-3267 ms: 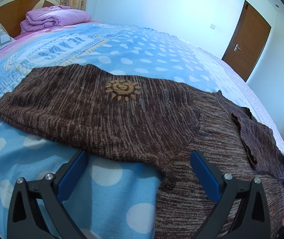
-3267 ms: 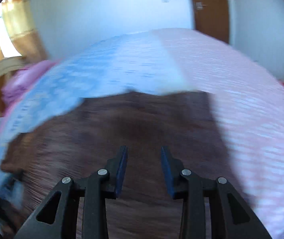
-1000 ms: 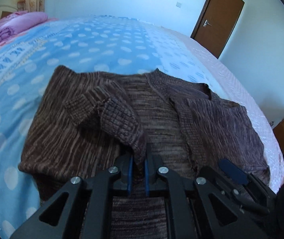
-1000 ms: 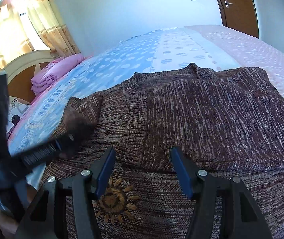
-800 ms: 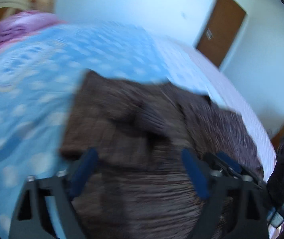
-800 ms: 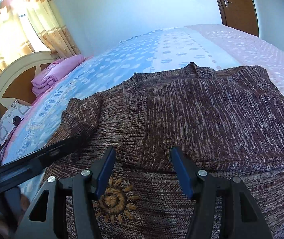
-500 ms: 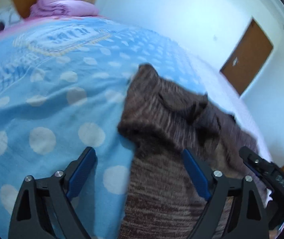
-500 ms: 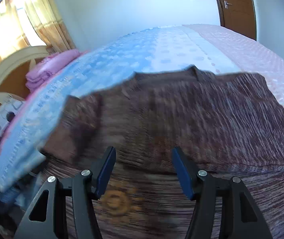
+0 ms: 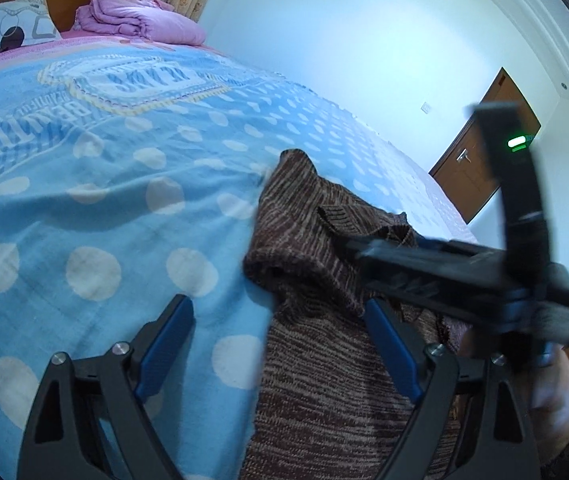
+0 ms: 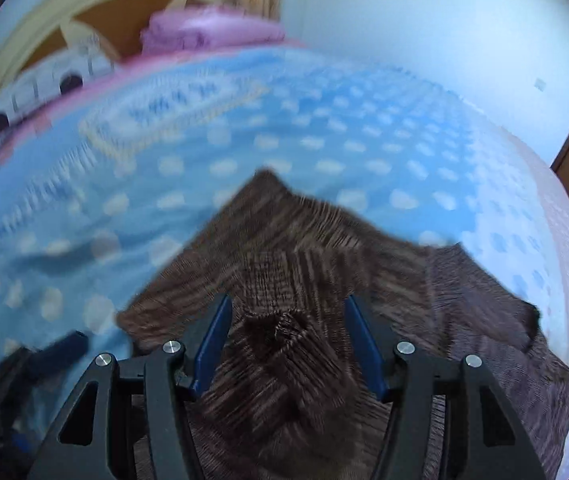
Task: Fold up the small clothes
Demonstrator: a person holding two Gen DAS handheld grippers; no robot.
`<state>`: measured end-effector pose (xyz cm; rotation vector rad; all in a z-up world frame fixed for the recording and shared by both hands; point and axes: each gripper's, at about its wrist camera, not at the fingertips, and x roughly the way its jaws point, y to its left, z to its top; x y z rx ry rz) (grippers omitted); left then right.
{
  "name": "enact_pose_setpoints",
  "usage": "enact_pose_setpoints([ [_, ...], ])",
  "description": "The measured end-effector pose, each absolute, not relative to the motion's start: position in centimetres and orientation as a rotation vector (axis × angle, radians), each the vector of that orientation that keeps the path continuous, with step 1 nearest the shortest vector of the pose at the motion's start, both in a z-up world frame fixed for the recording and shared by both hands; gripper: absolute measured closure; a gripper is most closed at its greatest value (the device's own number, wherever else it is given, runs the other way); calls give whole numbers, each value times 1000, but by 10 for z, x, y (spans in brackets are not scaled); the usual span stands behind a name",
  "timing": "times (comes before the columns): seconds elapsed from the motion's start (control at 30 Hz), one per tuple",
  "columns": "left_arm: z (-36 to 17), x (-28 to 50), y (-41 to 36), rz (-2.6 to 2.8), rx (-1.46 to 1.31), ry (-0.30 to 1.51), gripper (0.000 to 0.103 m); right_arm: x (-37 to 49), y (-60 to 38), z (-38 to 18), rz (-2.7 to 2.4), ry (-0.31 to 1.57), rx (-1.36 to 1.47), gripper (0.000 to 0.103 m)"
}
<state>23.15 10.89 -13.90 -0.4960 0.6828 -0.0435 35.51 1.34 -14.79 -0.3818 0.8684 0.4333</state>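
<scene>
A brown knit sweater (image 9: pixel 316 264) lies on the blue dotted bedspread (image 9: pixel 96 184), with a sleeve folded in over its body. My left gripper (image 9: pixel 280 344) is open and empty, low over the sweater's left edge. The right gripper's body (image 9: pixel 456 276) crosses the left wrist view above the sweater. In the blurred right wrist view my right gripper (image 10: pixel 288 344) is open, its jaws on either side of the folded sleeve cuff (image 10: pixel 280 332) without closing on it. The sweater (image 10: pixel 464 304) spreads to the right there.
A folded pink blanket (image 9: pixel 136 20) and a pillow (image 9: pixel 8 28) lie at the headboard. A brown door (image 9: pixel 480 160) stands in the far wall. The left gripper's blue finger (image 10: pixel 60 348) shows at the lower left of the right wrist view.
My left gripper let go of the sleeve, opened and swung left to the sweater's edge. My right gripper moved left over the folded sleeve and stays open.
</scene>
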Motion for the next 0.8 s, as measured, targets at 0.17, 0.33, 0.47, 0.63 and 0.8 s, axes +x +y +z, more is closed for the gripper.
enact_pose_setpoints([
  [0.17,-139,229,110,-52,-503,668,10,354,-1,-143,431,881,-274,92],
  [0.33,-139,229,110,-48,-498,671,10,347,-58,-105,429,803,17,94],
  [0.47,-140,230,110,-44,-493,674,10,340,-122,-94,423,755,288,94],
  [0.63,-140,231,109,-39,-484,678,10,342,-188,-137,366,823,515,92],
  [0.8,-139,232,109,-36,-478,682,10,335,-221,-165,227,864,567,90],
])
